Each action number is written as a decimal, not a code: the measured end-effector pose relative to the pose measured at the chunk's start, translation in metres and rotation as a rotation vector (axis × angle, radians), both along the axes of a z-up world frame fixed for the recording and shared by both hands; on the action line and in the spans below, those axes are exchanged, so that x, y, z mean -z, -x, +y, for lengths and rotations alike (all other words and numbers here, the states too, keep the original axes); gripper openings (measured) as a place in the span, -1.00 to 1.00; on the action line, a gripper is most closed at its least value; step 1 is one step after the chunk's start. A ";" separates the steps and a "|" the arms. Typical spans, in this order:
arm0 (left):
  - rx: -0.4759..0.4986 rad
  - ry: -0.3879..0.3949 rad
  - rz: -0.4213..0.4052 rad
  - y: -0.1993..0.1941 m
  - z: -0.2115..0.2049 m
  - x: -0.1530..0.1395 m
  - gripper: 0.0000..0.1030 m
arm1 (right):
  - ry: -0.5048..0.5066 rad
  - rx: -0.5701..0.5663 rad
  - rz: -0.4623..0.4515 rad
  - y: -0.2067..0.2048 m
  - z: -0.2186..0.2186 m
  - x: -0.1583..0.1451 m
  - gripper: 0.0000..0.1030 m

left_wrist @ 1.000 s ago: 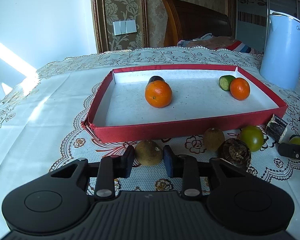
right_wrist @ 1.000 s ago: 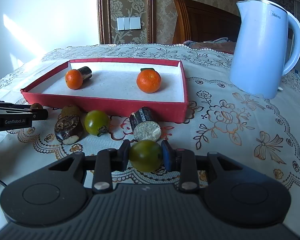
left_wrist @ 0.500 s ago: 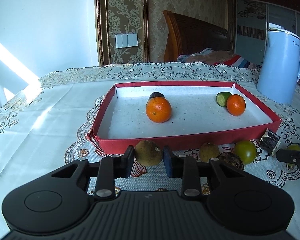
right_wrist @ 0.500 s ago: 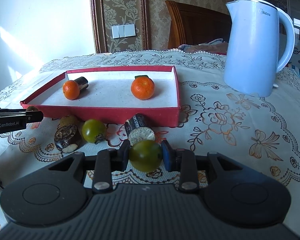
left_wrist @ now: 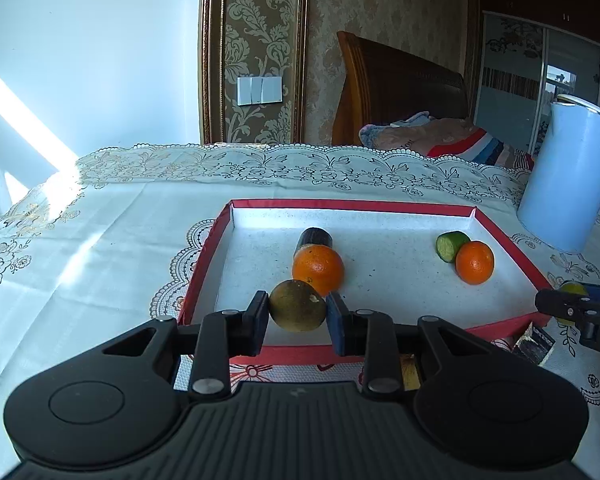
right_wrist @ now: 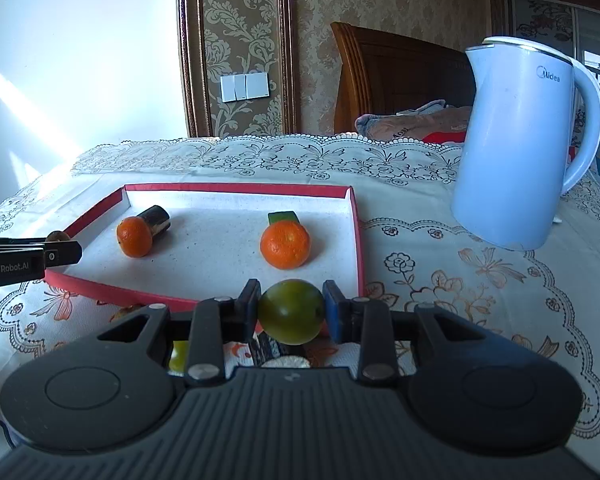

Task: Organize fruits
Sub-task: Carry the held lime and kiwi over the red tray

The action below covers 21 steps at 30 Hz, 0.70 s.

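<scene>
Left-wrist view: the left gripper (left_wrist: 298, 314) is clamped on a brown round fruit (left_wrist: 297, 306), held above the near edge of the red tray (left_wrist: 204, 264). Within the tray, an orange (left_wrist: 318, 269) is seen touching a dark cylinder (left_wrist: 315, 237); further right, a cucumber piece (left_wrist: 450, 245) lies against a second orange (left_wrist: 475, 262).

Right-wrist view: the right gripper (right_wrist: 291, 312) is clamped on a green round fruit (right_wrist: 291, 311), held at the tray's near right corner. A blue kettle (right_wrist: 516, 148) stands on the tablecloth (right_wrist: 460, 272), right of the tray.
</scene>
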<state>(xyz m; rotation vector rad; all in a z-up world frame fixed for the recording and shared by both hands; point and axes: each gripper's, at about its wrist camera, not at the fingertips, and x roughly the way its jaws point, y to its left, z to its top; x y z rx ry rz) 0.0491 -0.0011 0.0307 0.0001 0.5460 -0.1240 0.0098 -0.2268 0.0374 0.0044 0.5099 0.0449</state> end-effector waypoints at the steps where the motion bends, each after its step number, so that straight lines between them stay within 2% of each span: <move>1: -0.001 0.004 0.004 -0.004 -0.001 0.000 -0.41 | 0.005 0.004 0.001 -0.006 0.001 0.000 -0.39; 5: -0.011 0.023 0.028 -0.021 -0.004 0.005 -0.41 | 0.027 0.014 0.017 -0.032 0.009 0.003 -0.39; 10: -0.035 -0.006 0.038 -0.034 -0.009 0.014 -0.41 | 0.049 0.025 0.041 -0.054 0.015 0.010 -0.39; 21: -0.066 -0.015 0.068 -0.051 -0.005 0.022 -0.41 | 0.047 0.022 0.087 -0.076 0.017 0.020 -0.39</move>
